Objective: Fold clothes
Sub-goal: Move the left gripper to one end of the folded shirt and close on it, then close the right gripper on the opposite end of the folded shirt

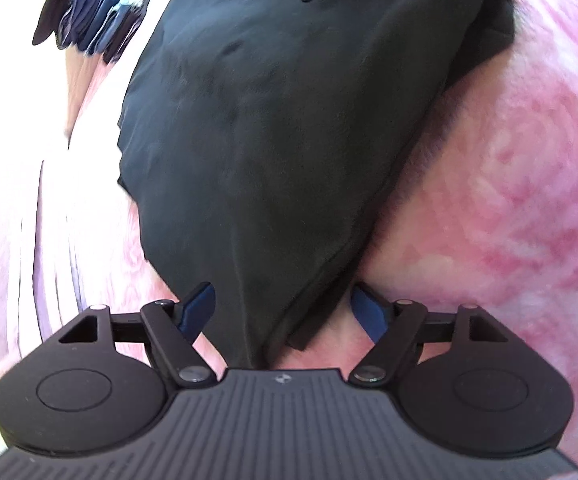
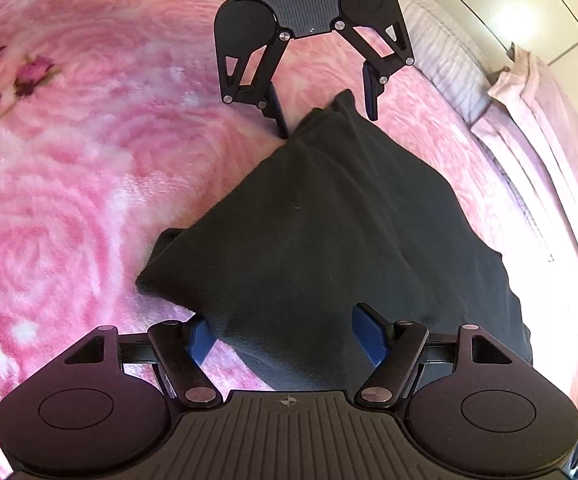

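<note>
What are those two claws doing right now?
Left gripper: open, straddling a corner of the black garment.
Right gripper: open around the opposite corner, not gripping.

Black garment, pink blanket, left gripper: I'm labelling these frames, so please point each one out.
black garment [image 2: 329, 232]: right wrist view, middle of the folded cloth.
pink blanket [image 2: 89, 160]: right wrist view, bare rose-patterned part.
left gripper [image 2: 329, 120]: right wrist view, between its fingertips.

Black garment [image 2: 329, 240] runs beneath the right gripper [image 2: 289, 338]; striped cloth [image 1: 97, 12] blurred, cut off at top.
</note>
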`<action>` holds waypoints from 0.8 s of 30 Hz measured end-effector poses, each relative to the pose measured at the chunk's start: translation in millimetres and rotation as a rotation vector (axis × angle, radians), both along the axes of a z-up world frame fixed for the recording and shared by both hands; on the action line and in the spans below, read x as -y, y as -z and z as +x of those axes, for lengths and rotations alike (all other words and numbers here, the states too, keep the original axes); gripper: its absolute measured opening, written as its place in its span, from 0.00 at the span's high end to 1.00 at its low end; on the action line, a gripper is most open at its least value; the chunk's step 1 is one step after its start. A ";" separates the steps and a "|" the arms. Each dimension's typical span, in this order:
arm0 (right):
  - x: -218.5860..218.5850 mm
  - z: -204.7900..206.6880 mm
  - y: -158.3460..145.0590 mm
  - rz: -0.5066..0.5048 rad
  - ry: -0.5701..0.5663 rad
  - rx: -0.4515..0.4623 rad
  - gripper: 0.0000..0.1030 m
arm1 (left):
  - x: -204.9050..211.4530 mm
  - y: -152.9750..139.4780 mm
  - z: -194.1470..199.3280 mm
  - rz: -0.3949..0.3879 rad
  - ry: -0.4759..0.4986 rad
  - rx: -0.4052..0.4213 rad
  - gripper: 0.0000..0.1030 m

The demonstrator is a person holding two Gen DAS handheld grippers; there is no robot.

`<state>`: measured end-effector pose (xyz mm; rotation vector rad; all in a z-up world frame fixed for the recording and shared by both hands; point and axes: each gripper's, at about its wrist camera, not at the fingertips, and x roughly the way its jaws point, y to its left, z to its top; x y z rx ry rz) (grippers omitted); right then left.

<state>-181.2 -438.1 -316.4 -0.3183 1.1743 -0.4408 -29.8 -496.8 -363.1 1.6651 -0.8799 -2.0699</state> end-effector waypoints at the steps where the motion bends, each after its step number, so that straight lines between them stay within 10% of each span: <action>1: -0.1 0.3 0.6 0.002 0.005 0.000 0.31 | 3.2 -0.1 -1.3 0.005 0.007 -0.003 0.34; 7: 0.3 8.4 4.5 0.000 0.005 0.002 0.31 | 13.3 0.8 -10.4 0.037 0.003 -0.011 0.48; 12: 5.3 8.6 3.4 0.008 0.021 0.006 0.31 | 16.6 -1.0 -13.7 0.072 -0.029 -0.018 0.85; 18: 1.5 8.8 5.2 0.011 0.000 -0.002 0.38 | 20.8 -12.1 -16.7 0.114 -0.123 -0.065 0.89; 22: 13.8 9.4 -2.2 0.052 0.076 0.022 0.80 | 19.2 -23.3 -14.1 0.115 -0.153 -0.090 0.90; 24: 21.7 7.6 -10.6 0.088 0.132 0.053 0.84 | 16.8 -29.1 -12.3 0.108 -0.153 -0.093 0.91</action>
